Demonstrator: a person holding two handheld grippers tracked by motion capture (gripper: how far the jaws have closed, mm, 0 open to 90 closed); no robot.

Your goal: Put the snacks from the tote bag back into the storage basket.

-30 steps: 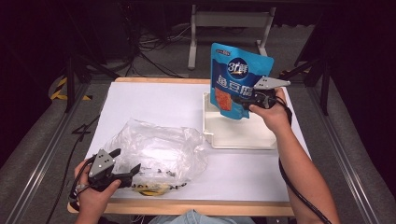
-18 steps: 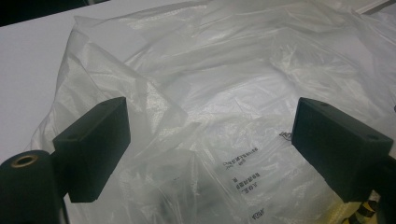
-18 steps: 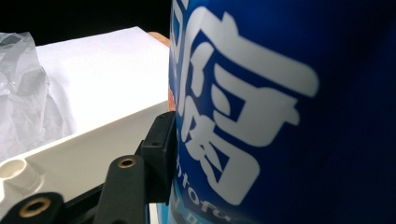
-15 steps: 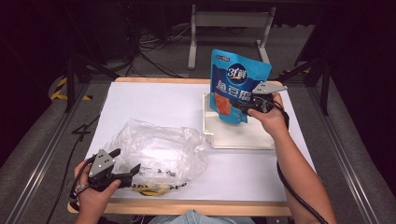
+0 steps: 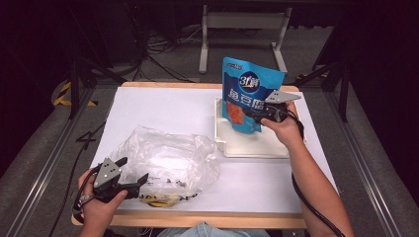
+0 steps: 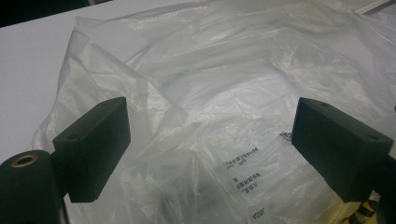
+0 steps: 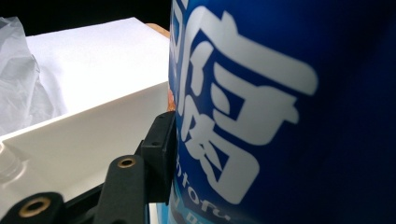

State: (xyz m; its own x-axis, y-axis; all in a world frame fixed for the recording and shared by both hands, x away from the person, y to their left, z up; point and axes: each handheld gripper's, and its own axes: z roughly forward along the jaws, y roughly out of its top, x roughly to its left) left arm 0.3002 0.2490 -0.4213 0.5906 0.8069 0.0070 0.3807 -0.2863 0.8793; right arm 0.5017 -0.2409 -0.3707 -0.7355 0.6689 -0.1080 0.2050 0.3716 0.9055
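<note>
A: Why is the right tool (image 5: 249,114) pinching the blue pouch (image 5: 247,91) upright over the white tray (image 5: 247,147)?

B: Probably for setting it in; the left tool (image 5: 129,173) is waiting spread by the plastic bag (image 5: 168,158) on the counter (image 5: 163,106).

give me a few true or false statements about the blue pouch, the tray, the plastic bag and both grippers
1. The right gripper is clamped on the blue pouch. True.
2. The blue pouch lies flat on the table. False: it is held upright over the white tray.
3. The left gripper has its jaws spread open in front of the clear plastic bag. True.
4. The white tray stands on the person's left side of the table. False: it stands on the right side.
5. The left gripper is pinching the plastic bag. False: the jaws stand wide apart, with the bag beyond them.
</note>
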